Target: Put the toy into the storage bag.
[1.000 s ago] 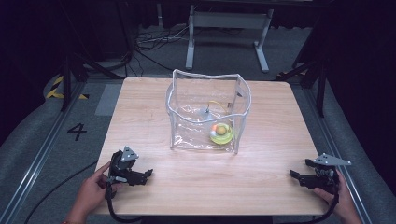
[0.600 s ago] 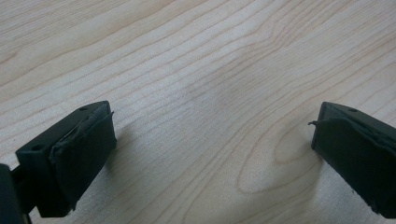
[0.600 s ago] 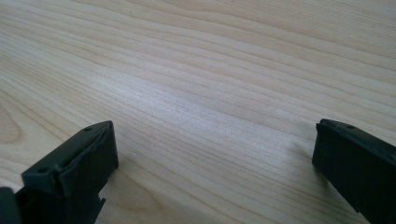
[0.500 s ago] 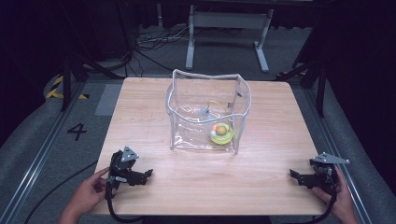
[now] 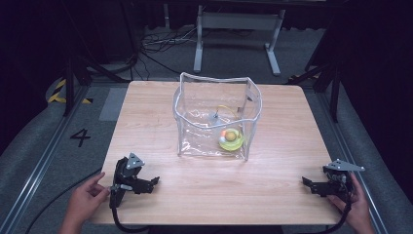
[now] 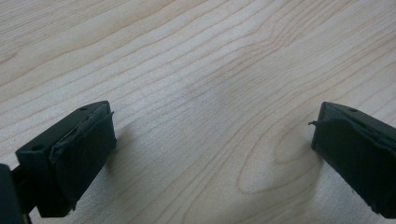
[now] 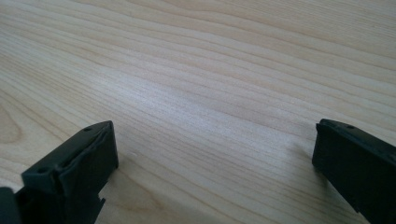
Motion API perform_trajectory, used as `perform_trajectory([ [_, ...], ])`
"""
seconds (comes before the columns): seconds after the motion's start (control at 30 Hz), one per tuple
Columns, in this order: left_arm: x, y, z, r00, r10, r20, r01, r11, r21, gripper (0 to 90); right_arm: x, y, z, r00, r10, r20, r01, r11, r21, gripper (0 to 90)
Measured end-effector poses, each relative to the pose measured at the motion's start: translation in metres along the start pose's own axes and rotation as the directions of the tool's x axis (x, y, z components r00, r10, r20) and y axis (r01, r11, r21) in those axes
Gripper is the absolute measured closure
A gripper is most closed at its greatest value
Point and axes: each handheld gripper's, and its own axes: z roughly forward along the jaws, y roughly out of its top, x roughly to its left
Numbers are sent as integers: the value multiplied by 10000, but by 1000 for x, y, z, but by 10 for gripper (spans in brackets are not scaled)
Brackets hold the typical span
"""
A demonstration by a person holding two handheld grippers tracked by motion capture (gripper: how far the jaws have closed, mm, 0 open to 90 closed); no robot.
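left gripper [image 5: 150, 184] near edge, jaws spread, empty | right gripper [image 5: 309, 182] near right edge, jaws spread, empty | clear bag [image 5: 214, 119] mid-table, well beyond both, toy [image 5: 230, 139] inside | risk: soft walls may buckle or bag may slide if one jaw pushes it

From above the person's side, the high view looks forward and down over the whole tabletop [image 5: 272, 195] and the dark floor beyond. The left gripper view sits low on the left tool [image 5: 155, 184], very close to the wood [image 6: 201, 93], facing across it. The right gripper view rides the right tool [image 5: 306, 182] equally close. All three share the bare near wood.
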Motion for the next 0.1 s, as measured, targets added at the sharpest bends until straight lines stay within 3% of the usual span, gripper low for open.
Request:
perform_trajectory([
  [0.1, 0, 0, 0, 10000, 1, 0, -1, 10000, -1, 0, 0, 0, 0, 10000, -3, -4, 3, 10000, 4, 2],
])
